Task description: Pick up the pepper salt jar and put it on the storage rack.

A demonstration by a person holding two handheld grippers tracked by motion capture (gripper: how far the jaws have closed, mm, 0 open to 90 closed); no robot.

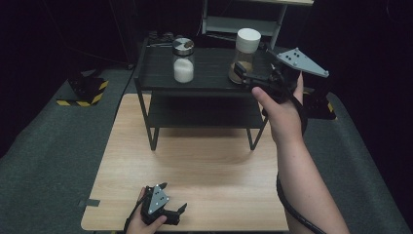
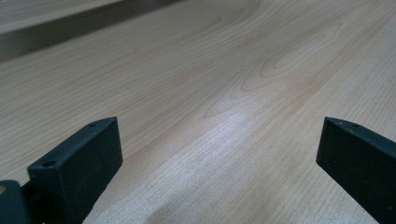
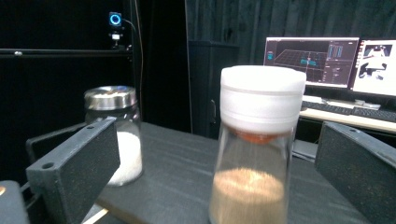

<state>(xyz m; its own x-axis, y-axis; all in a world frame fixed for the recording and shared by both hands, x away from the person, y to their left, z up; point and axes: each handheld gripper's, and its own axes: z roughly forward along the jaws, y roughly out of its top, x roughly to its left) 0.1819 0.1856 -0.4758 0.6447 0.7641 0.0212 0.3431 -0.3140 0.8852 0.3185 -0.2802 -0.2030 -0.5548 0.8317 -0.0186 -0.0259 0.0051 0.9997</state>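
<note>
The right gripper (image 1: 242, 73), jaws spread, brackets the white-capped spice jar (image 3: 254, 149) on the black shelf's (image 1: 214, 78) top tier, not yet pinching. The steel-lidded salt jar (image 1: 183, 61) stands apart. The left gripper (image 1: 171, 197) rests spread on the wooden table (image 2: 224, 93). Grasping likely remains.

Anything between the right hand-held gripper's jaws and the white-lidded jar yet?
No. In the right gripper view the white-lidded jar stands between the open jaws of the right hand-held gripper, with only gaps either side, on the black shelf.
</note>
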